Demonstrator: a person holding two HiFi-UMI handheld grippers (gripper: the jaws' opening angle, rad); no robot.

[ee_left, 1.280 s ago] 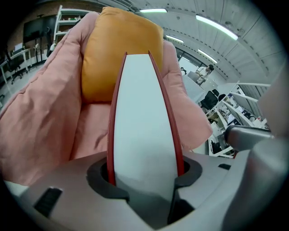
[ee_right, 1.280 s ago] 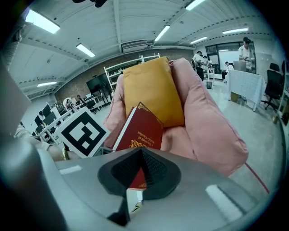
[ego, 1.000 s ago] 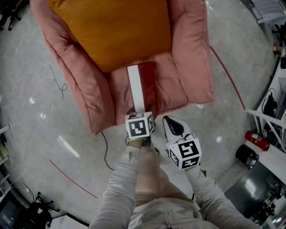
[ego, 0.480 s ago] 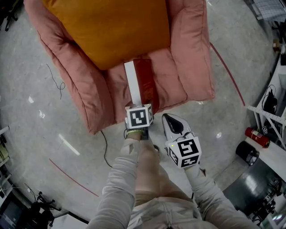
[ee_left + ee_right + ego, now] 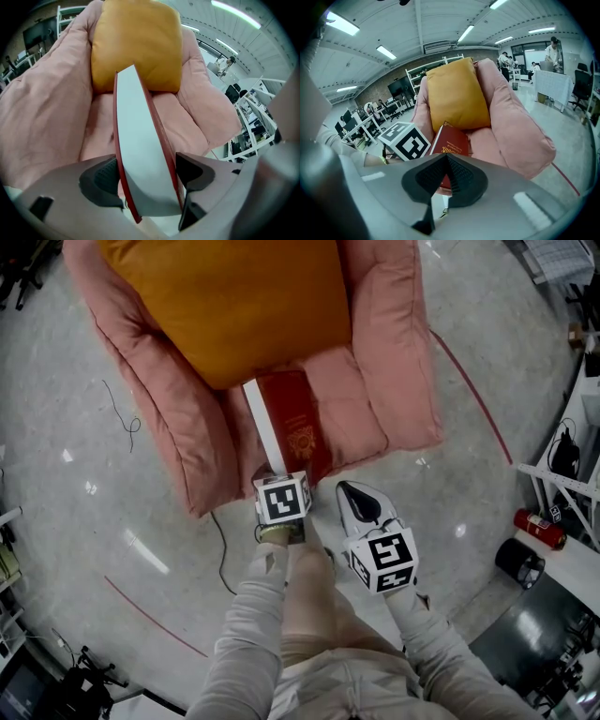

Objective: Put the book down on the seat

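A red hardback book (image 5: 295, 423) lies on the front of the pink armchair's seat (image 5: 352, 404), tilted so its cover with gold print faces up and right. Its near end sits between the jaws of my left gripper (image 5: 281, 476). In the left gripper view the jaws are opening around the book (image 5: 138, 159), and the left pad (image 5: 99, 176) stands clear of the cover. My right gripper (image 5: 359, 501) hovers over the floor just right of the left one, shut and empty. The right gripper view shows the book (image 5: 452, 139) beyond its closed tips (image 5: 446, 161).
An orange cushion (image 5: 225, 296) fills the back of the armchair. A thin cable (image 5: 127, 418) and a red line (image 5: 478, 399) lie on the grey floor. At the right stand a red fire extinguisher (image 5: 539, 532), a black bin (image 5: 517, 566) and white shelving (image 5: 572, 484).
The book has tipped from standing on its edge to leaning right, so its red cover now shows. The left gripper has shifted a little left, still at the book's near end.
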